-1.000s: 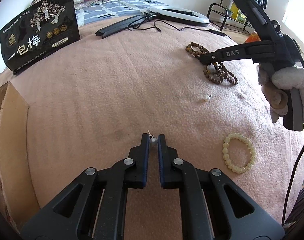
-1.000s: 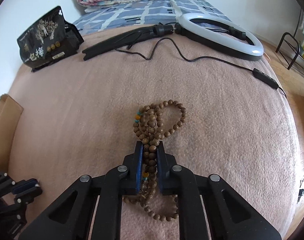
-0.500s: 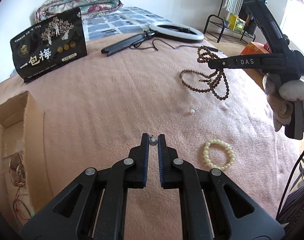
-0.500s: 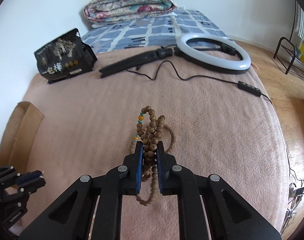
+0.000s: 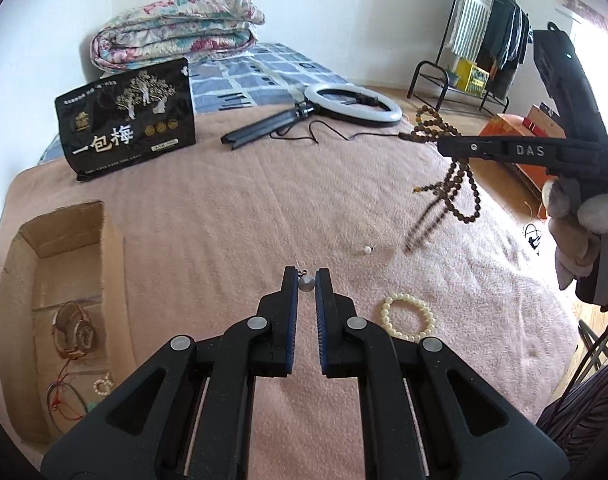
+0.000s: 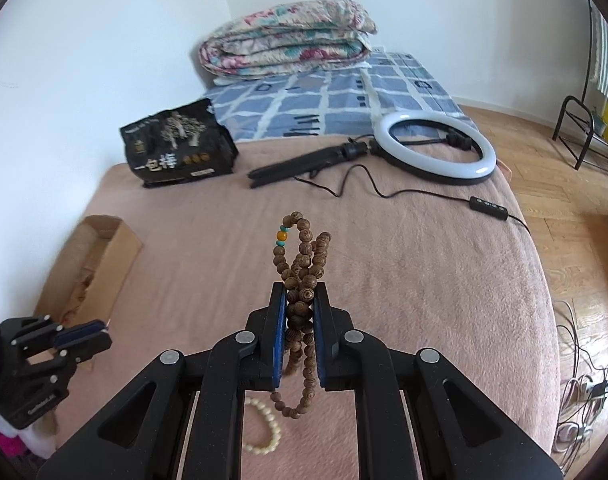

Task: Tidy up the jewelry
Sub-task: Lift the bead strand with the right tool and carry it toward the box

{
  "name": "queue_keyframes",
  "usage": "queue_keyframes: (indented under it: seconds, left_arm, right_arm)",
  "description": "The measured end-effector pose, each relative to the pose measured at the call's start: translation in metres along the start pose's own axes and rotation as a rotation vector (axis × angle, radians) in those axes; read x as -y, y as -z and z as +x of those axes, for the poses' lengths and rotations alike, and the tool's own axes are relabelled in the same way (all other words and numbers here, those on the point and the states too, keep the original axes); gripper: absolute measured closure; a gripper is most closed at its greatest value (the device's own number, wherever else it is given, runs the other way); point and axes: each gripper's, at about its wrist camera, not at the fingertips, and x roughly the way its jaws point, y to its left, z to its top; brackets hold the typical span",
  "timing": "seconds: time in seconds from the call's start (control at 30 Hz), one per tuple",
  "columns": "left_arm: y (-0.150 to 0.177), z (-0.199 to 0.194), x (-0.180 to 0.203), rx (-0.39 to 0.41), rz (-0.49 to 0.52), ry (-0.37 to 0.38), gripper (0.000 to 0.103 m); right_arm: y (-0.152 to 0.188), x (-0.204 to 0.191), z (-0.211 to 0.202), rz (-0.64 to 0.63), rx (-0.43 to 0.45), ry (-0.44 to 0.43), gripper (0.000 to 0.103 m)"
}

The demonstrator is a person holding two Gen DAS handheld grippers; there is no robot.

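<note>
A bedroom in a home: bed (image 6: 424, 264) under a pink blanket, folded floral quilt (image 6: 287, 36) at its head on a blue checked sheet (image 6: 344, 100), clothes rack (image 5: 488, 36) hung with garments by the wall, wooden parquet floor (image 6: 564, 184), ring light (image 6: 436, 148) lying on the blanket.

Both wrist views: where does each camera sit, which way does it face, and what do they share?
Left wrist: on the left claw, looking down along its fingers over the pink blanket; it pinches a small grey bead; the right claw and gloved hand show.
Right wrist: on the right claw, shut on the brown bead strand; the left claw shows.
Shared: cardboard box, black bag, ring light, cream bracelet.
</note>
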Motion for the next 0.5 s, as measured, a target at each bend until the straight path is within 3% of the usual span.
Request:
queue_keyframes:
  seconds: [0.5]
  left_arm:
    - [0.006,-0.058,-0.030,0.074,-0.035,-0.054,0.096]
  right_arm:
    - [-0.005,-0.055,-0.041,-0.064,0.047,-0.073,0.092]
